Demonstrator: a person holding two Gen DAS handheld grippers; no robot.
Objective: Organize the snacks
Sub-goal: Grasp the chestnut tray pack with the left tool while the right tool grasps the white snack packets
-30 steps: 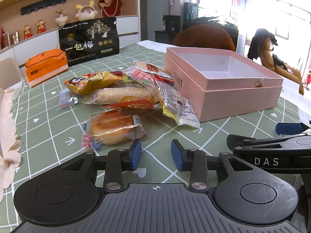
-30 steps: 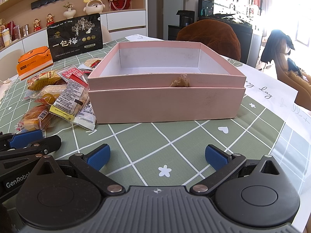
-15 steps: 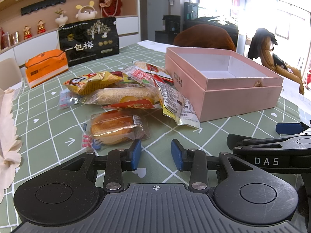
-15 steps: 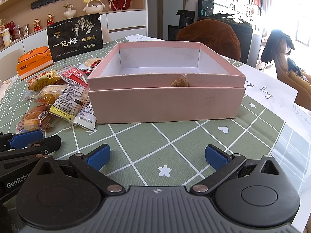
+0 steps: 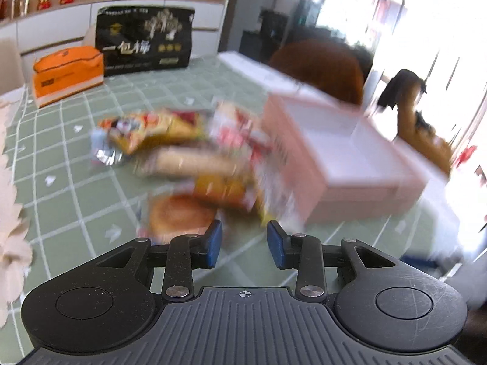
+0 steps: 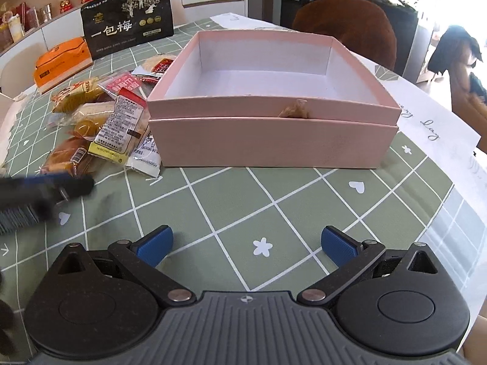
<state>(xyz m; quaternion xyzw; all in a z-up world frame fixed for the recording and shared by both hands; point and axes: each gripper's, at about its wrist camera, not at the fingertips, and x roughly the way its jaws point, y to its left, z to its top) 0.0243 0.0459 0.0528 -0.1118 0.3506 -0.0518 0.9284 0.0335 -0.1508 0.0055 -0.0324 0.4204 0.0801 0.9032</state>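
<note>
A heap of wrapped snacks (image 6: 115,118) lies on the green checked tablecloth left of an open, empty pink box (image 6: 268,97). In the blurred left wrist view the heap (image 5: 194,158) lies ahead, with a round cake packet (image 5: 179,219) nearest and the box (image 5: 350,158) to the right. My left gripper (image 5: 244,245) is open with a narrow gap, empty, just short of the cake packet. It also shows blurred in the right wrist view (image 6: 45,188). My right gripper (image 6: 246,245) is wide open and empty, above the cloth in front of the box.
A black snack bag (image 6: 127,24) and an orange box (image 6: 61,60) stand at the table's far left. A brown chair (image 6: 344,24) is behind the box. White paper (image 6: 432,121) lies to the right. A pale cloth (image 5: 9,182) lies at the left edge.
Both grippers have lifted and tilted down over the table. The left moved forward toward the snack heap, its view now blurred. The jaw openings look unchanged.
</note>
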